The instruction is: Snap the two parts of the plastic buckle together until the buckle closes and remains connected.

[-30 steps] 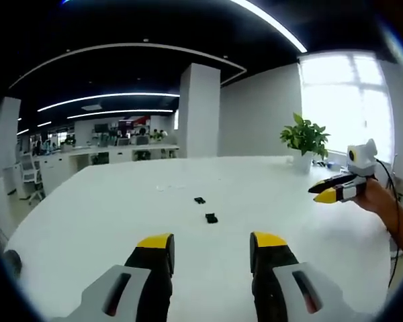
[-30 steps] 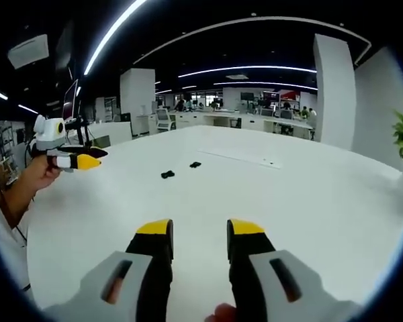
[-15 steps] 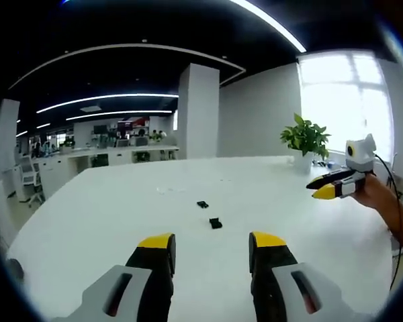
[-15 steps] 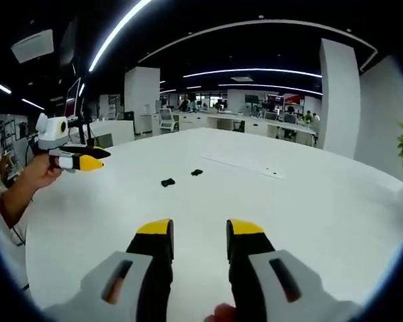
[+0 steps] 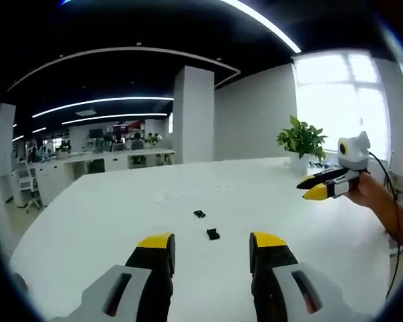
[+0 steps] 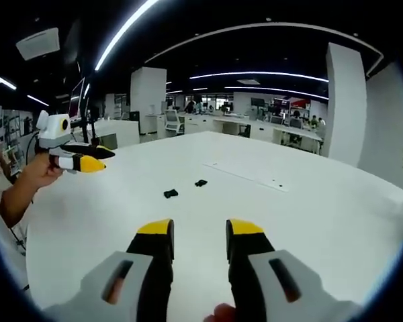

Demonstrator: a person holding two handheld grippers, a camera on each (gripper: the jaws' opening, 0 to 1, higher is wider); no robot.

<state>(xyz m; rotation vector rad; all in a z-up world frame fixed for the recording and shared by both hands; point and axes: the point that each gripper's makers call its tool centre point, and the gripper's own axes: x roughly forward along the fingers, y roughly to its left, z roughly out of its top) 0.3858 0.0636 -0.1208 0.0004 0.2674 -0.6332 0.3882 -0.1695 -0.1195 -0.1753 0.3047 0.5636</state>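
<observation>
1. Here, in the left gripper view, the left claw (image 5: 211, 245) rises from the bottom centre, yellow-tipped jaws apart w/ a clear gap, nothing between them – released.
2. Just above that gap, centre of frame, the two black buckle parts lie on the white tabletop (image 5: 107, 221): the nearer buckle part (image 5: 213, 234) & the farther buckle part (image 5: 199, 214) up-left of it. They sit near each other but apart, not joined.
3. Right side of the same view: the right claw (image 5: 307, 188) comes in, held by a hand (image 5: 371, 196), above the tabletop, tips pointing left. From this angle the tips look close together.
4. Potted plant (image 5: 300, 139) at right-centre, by the bright window (image 5: 336, 100); white pillar (image 5: 193, 114) at upper centre.
5. Right gripper view: the right claw (image 6: 198, 230) at bottom centre, jaws parted, empty – released. A fingertip shows at the very bottom edge.
6. Both buckle parts sit left of centre on the tabletop (image 6: 309, 221): one part (image 6: 170, 194) lower-left, other part (image 6: 201, 182) up-right, small gap between, well ahead of the jaws.
7. Left edge of this view: the left claw (image 6: 97, 157) held by the other hand (image 6: 37, 171), above the tabletop, tips pointing right toward the parts.
</observation>
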